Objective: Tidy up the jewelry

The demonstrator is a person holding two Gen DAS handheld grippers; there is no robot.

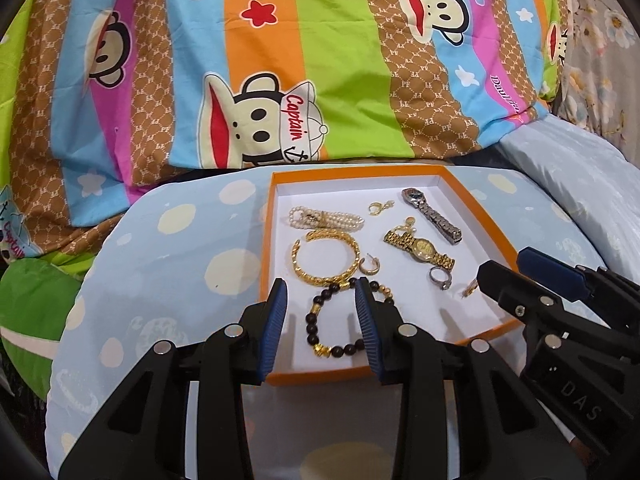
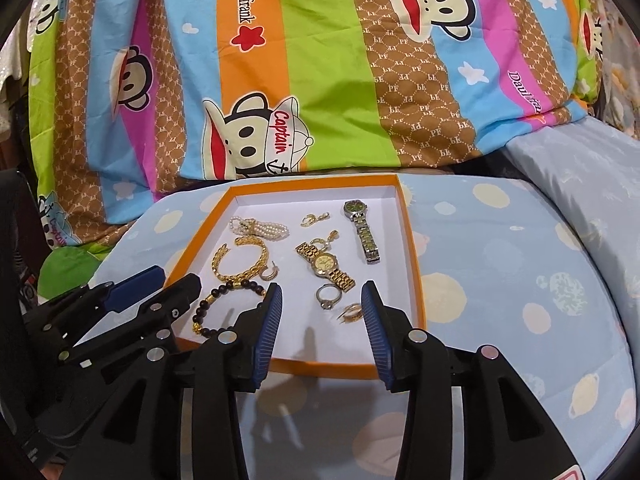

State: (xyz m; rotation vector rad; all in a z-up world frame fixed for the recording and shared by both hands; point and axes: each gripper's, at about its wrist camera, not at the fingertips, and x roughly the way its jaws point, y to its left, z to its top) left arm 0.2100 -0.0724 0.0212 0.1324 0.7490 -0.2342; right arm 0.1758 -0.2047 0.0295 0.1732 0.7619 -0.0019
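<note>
jewelry (image 1: 420, 249) in orange tray (image 1: 472, 196), watches, bracelets, rings

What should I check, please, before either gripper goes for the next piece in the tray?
1. Left gripper empty, pads apart: ok.
2. Right gripper empty, pads apart: ok.
3. All pieces inside the tray: ok.
4. Silver watch clear of the gold watch: ok.
5. Bead bracelet clear of the gold bangle: not ok, they meet at the beads' top.
6. Ring clear of the gold watch: cannot tell, it sits right at the strap end.
</note>
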